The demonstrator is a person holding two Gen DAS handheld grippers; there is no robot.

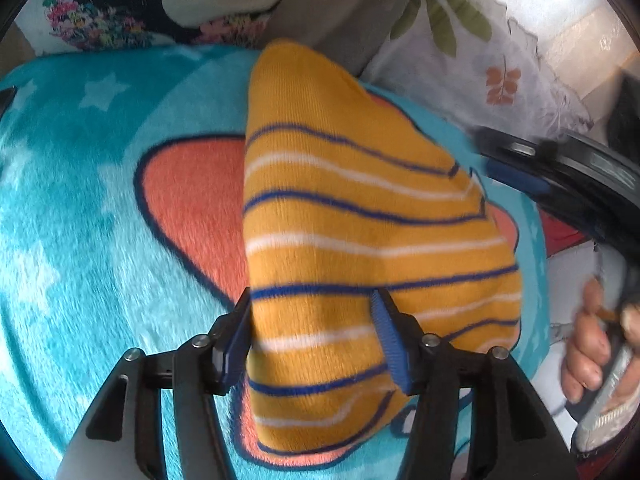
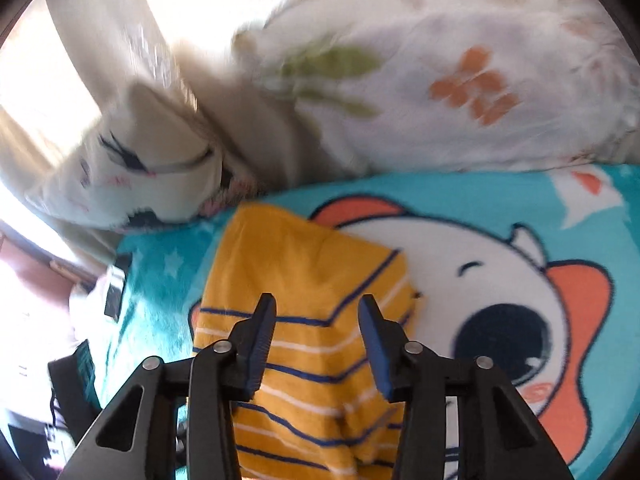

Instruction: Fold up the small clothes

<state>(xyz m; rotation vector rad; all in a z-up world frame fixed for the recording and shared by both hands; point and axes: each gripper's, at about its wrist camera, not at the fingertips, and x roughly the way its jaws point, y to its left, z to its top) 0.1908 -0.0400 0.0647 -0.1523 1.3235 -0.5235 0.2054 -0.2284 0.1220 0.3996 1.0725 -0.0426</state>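
Note:
A small yellow knit garment with blue and white stripes (image 1: 352,216) lies folded on a turquoise cartoon blanket (image 1: 80,208). My left gripper (image 1: 312,320) is open, its blue-padded fingers on either side of the garment's near part. In the right wrist view the same garment (image 2: 308,280) lies on the blanket (image 2: 440,196), with a folded layer on top. My right gripper (image 2: 316,320) is open just above the garment and holds nothing. The right gripper's body (image 1: 560,168) and the hand holding it (image 1: 592,344) show at the right edge of the left wrist view.
A white pillow with leaf prints (image 2: 460,92) lies at the blanket's far edge, also in the left wrist view (image 1: 472,48). A cream cushion with a face print (image 2: 132,176) sits beside it. A grey cloth (image 1: 340,4) and a floral black fabric (image 1: 120,12) lie beyond.

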